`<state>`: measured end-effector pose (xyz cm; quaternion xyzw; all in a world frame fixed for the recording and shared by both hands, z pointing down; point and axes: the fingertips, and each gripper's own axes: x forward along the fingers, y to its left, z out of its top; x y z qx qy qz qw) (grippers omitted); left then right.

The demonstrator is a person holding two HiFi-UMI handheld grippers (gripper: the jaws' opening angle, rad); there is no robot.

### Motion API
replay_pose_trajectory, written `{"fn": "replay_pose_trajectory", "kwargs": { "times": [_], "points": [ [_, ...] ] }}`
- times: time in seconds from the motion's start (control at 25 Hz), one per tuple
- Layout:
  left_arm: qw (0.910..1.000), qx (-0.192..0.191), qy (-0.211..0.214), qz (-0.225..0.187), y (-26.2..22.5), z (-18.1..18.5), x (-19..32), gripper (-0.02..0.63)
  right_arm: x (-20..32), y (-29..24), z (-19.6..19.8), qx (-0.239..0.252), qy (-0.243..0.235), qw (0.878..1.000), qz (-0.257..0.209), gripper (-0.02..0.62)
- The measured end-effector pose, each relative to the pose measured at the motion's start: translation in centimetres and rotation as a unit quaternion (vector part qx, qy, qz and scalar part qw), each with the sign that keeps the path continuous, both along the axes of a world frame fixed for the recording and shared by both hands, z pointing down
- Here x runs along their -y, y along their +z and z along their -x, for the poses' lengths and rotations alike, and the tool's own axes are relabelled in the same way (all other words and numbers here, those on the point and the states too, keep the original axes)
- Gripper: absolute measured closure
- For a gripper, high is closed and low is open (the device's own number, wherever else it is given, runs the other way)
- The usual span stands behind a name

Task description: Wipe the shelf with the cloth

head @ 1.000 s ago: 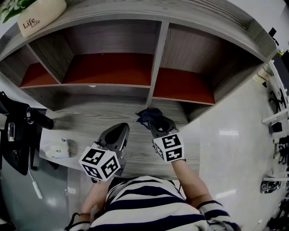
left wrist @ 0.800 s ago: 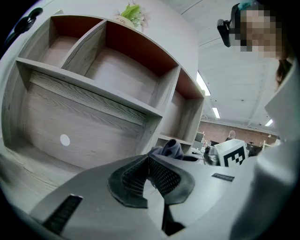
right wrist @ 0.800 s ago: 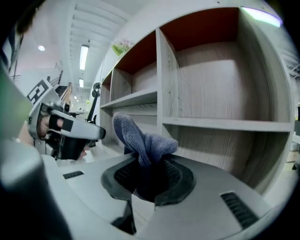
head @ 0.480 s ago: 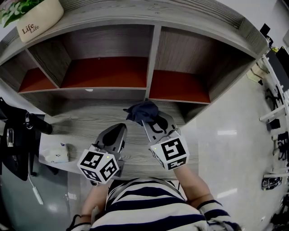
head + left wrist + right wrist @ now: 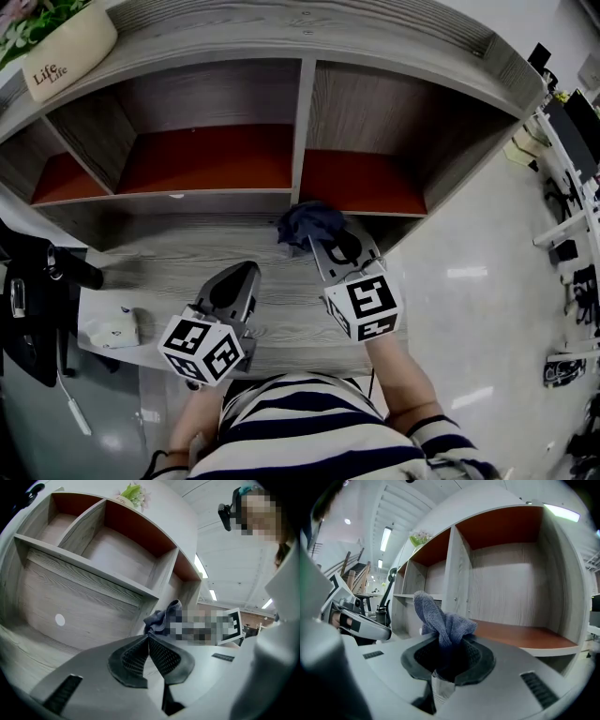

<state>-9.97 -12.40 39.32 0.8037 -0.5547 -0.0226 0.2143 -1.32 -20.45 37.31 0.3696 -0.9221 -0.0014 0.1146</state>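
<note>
My right gripper (image 5: 323,242) (image 5: 446,656) is shut on a dark blue cloth (image 5: 307,223) (image 5: 440,620), which bunches up out of its jaws. It hangs over the grey wood desk top (image 5: 178,258), just in front of the shelf's right compartment (image 5: 361,178) (image 5: 520,634) with its red-brown floor. The cloth also shows in the left gripper view (image 5: 161,618). My left gripper (image 5: 232,281) (image 5: 148,641) is shut with nothing in it, lower and to the left over the desk.
The shelf unit has a middle compartment (image 5: 211,155) and a left one (image 5: 61,173), split by upright dividers (image 5: 298,131). A planter with print (image 5: 61,47) stands on its top. A white box (image 5: 114,328) lies at the desk's left end, beside black equipment (image 5: 37,291).
My right gripper has carried the cloth forward and up toward the right compartment's front edge. The left gripper has stayed about where it was.
</note>
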Motion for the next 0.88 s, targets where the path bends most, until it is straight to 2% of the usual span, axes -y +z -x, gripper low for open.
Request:
{"fn": "replay_pose_trajectory", "kwargs": {
  "times": [0.48, 0.88],
  "points": [
    [0.9988, 0.001, 0.048, 0.008, 0.5, -3.4, 1.4, 0.589, 1.8, 0.1, -7.7, 0.002, 0.085, 0.996, 0.006, 0.518],
    [0.9974, 0.002, 0.072, 0.010, 0.6, -5.4, 1.7, 0.589, 3.3, 0.7, -14.4, -0.006, 0.163, 0.987, 0.009, 0.520]
  ]
}}
